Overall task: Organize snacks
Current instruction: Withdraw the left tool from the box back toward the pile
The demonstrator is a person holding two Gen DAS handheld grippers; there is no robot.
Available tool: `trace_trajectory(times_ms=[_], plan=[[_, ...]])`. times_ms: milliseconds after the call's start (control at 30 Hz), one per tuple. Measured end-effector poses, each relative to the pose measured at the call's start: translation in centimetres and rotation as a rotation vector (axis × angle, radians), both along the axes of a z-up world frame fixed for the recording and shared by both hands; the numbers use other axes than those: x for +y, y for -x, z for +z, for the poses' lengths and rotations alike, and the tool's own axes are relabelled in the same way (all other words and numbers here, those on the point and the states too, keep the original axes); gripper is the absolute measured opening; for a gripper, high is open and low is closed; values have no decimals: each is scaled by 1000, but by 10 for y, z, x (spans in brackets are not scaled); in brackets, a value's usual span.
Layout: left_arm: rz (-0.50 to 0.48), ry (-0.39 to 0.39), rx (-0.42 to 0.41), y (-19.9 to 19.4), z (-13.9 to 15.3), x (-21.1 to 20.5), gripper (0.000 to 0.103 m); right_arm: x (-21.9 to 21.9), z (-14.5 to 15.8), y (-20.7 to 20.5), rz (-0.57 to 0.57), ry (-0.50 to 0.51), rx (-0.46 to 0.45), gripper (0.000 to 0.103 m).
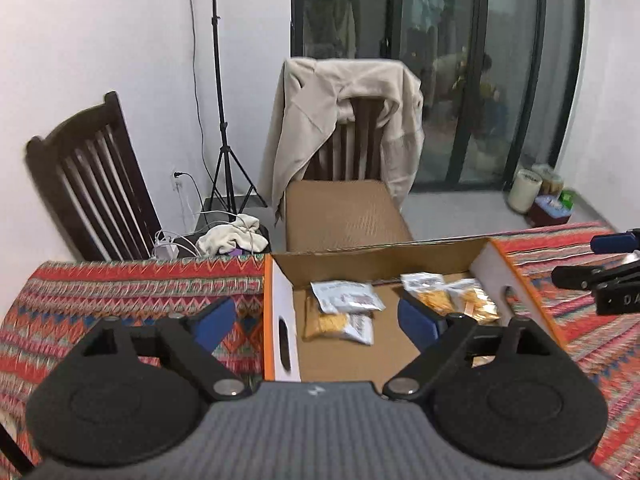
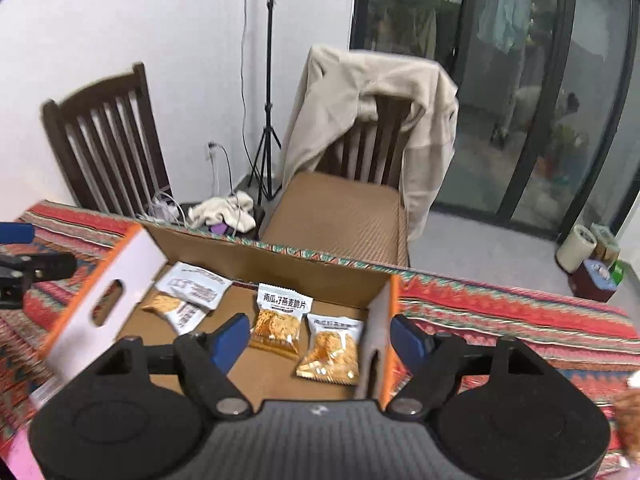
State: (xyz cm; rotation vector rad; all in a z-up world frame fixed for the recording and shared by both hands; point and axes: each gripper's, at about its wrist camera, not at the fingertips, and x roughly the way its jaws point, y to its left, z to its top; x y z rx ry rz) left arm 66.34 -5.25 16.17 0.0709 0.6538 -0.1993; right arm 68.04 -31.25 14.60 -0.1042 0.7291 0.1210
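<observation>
A: Cardboard box (image 1: 384, 264), open-topped, orange-edged w/ white end walls, sits on patterned surface (image 1: 132, 292). Contents?

B: Four snack packets on box floor. Left pair: silver-white packet (image 1: 346, 297) overlapping a yellow one (image 1: 338, 326). Right pair: yellow packet w/ printed white header (image 2: 278, 322) just beside second yellow packet (image 2: 332, 350), which lies near the right end wall (image 2: 380, 332).

A: Left hand-held gripper (image 1: 320, 324)?

B: Spread wide, nothing between the blue pads. It straddles the left end wall (image 1: 282, 328): one pad outside over the cloth, other inside the box by the right pair.

A: Right hand-held gripper (image 2: 320, 340)?

B: Also spread wide, holding nothing. Straddles the right end wall; left pad inside box beside the header packet, right pad outside. Both yellow packets lie betw. its fingers, below them; contact can't be told.

A: Bkgd.?

B: Two dark wooden chairs beyond the surface; one (image 1: 356, 148) draped w/ beige jacket (image 1: 340, 112), cardboard sheet on its seat. Tripod stand (image 1: 222, 120) at the wall, glass doors (image 1: 460, 60) at right. Second packet heap at lower-right edge of right wrist view, blurred.
</observation>
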Motion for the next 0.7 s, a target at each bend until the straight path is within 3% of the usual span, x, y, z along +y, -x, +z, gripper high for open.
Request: trace_trajectory(times_ms=[100, 167, 367, 500, 700], plan=[[8, -6, -31, 55, 19, 9, 90, -9, 30, 49, 24, 3, -51, 82], [8, -9, -73, 97, 33, 17, 96, -15, 49, 84, 40, -4, -80, 84], [-12, 28, -200, 230, 60, 42, 101, -28, 91, 215, 91, -11, -194, 93], [-20, 62, -281, 326, 54, 63, 103, -37, 100, 314, 131, -56, -280, 103], [5, 92, -366, 451, 15, 98, 103, -48, 90, 444, 154, -149, -389, 103]])
